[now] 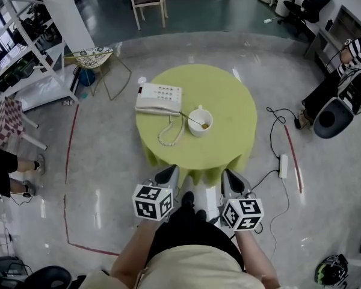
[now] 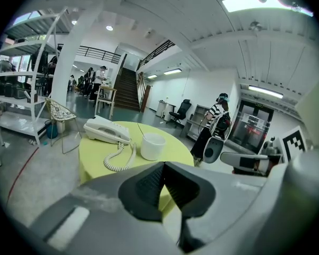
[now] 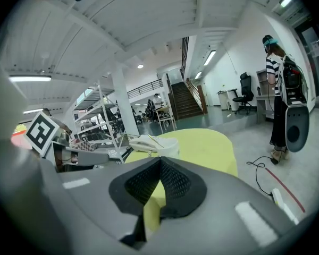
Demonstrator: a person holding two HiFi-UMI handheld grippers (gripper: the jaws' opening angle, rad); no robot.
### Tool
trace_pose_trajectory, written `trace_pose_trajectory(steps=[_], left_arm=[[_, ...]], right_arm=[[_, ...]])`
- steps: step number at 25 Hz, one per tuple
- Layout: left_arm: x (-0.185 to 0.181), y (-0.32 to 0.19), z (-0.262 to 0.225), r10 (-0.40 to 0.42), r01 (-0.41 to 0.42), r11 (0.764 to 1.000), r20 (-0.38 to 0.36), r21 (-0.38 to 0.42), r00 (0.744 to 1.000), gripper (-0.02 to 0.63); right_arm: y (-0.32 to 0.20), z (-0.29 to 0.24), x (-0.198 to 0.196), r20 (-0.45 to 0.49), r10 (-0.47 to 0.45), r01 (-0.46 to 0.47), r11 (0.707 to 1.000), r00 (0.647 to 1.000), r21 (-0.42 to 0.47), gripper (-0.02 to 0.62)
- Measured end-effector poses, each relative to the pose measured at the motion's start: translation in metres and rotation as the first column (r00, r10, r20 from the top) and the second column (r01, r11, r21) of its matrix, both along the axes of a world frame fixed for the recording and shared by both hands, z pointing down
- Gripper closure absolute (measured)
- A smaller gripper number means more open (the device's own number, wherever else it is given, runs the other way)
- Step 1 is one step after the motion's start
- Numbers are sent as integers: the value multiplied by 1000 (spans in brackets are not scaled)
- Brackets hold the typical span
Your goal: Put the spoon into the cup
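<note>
A white cup [image 1: 200, 121] stands on the round yellow-green table [image 1: 228, 95], right of a white telephone [image 1: 159, 98]. The spoon [image 1: 191, 118] rests in the cup, its handle leaning out to the left over the rim. My left gripper [image 1: 168, 171] and right gripper [image 1: 228, 173] are side by side near the table's front edge, well short of the cup, both shut and empty. In the left gripper view the shut gripper [image 2: 164, 164] points toward the cup [image 2: 152, 145] and phone [image 2: 106, 130]. In the right gripper view the gripper [image 3: 159, 159] sits below the cup [image 3: 168, 146].
The phone's coiled cord [image 1: 170, 134] lies left of the cup. A power strip [image 1: 283, 165] and cables lie on the floor to the right. A person [image 1: 349, 71] sits at far right. A wire chair [image 1: 90, 59] and shelving [image 1: 30, 53] stand at the left.
</note>
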State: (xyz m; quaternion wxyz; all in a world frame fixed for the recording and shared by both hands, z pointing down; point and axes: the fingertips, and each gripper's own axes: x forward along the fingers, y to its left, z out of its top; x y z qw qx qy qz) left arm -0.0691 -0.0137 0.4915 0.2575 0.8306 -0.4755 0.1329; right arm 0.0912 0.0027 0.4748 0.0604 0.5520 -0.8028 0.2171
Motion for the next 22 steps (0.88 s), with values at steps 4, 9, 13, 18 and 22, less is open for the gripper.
trace_pose_trajectory(steps=[4, 9, 13, 18, 22], left_arm=[[1, 11, 0, -4, 4, 1000, 2, 4, 1000, 604], [-2, 20, 0, -10, 10, 1000, 6, 6, 1000, 604], [-3, 22, -2, -17, 17, 1000, 6, 11, 1000, 604], [-4, 24, -4, -30, 30, 999, 5, 16, 1000, 604], [-5, 29, -5, -35, 35, 999, 5, 16, 999, 604]], right_arm=[[10, 2, 1, 2, -7, 7, 1000, 1000, 0, 597], [20, 4, -3, 1, -18, 18, 1000, 1000, -2, 597], [25, 5, -2, 1, -24, 24, 1000, 1000, -6, 598], [29, 4, -1, 1, -30, 30, 1000, 1000, -6, 598], [33, 4, -2, 3, -35, 35, 999, 999, -7, 598]])
